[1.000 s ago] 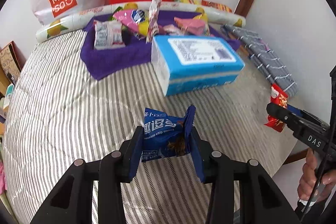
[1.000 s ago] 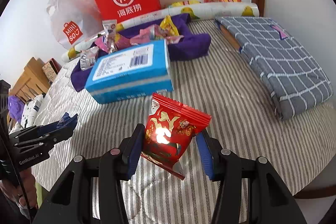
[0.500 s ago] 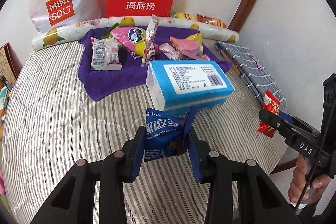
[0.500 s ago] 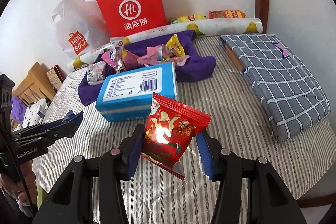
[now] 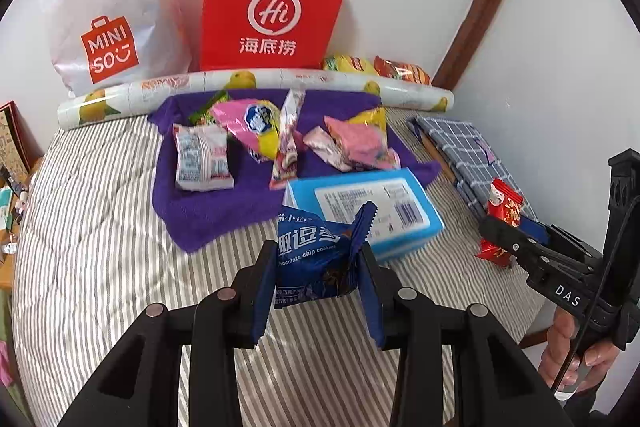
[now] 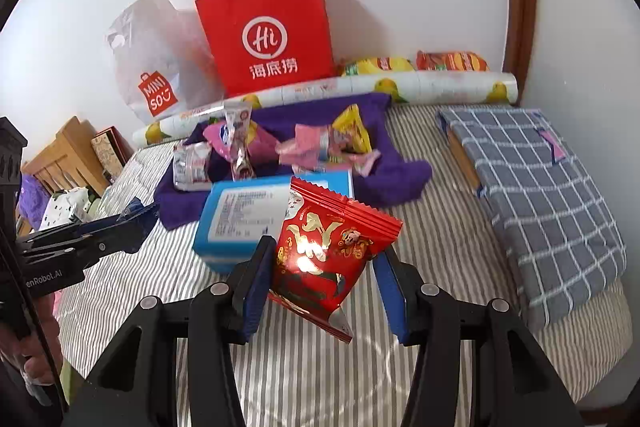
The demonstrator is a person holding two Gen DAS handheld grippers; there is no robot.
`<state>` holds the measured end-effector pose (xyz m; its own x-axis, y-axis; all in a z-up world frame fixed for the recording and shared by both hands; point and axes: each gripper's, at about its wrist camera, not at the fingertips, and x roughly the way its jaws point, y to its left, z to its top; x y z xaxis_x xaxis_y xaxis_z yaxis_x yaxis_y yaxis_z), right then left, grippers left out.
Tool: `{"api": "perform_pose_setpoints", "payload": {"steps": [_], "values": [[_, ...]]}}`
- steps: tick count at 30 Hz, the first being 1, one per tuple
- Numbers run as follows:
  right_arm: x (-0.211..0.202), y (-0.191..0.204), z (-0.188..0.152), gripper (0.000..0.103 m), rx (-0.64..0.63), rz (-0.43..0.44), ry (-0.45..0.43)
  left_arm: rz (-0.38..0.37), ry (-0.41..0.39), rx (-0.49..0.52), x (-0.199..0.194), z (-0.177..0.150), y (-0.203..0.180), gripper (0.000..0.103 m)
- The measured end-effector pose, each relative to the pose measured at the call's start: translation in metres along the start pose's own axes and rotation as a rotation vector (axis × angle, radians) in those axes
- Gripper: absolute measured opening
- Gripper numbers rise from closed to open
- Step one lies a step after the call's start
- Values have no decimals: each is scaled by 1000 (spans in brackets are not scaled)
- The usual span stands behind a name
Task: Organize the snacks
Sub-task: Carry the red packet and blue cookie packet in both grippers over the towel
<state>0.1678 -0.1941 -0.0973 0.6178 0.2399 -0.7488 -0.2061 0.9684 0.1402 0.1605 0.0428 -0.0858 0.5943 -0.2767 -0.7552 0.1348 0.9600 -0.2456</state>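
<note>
From my remote seat, the striped bed fills both views, a red bag and a white bag propped against the wall behind it. A purple cloth near the far edge carries a heap of loose snacks, and a blue box lies just in front of it.

My left tool holds a blue cookie pack clear of the bed, the pack sitting squarely between the pads and crumpled where they press. My right tool holds a red packet the same way, tilted, its lower corner hanging below the fingers.

Against a second ago, both tools have lifted and drawn toward the cloth: the box, then well ahead of each pack, now lies partly behind them in both views, and the bags show in full.

Both tools stand narrowly apart, each clamped on its own snack. The right one, with its red packet, also shows at the edge of the left view.
</note>
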Motion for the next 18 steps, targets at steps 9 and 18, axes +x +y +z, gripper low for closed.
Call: {"api": "perform_pose_setpoints", "payload": {"steps": [9, 18], "values": [[20, 3, 42, 49, -26, 5, -27, 13, -25, -4, 11, 37, 9, 36], [46, -1, 78, 49, -43, 5, -45, 29, -23, -38, 31, 60, 28, 36]]}}
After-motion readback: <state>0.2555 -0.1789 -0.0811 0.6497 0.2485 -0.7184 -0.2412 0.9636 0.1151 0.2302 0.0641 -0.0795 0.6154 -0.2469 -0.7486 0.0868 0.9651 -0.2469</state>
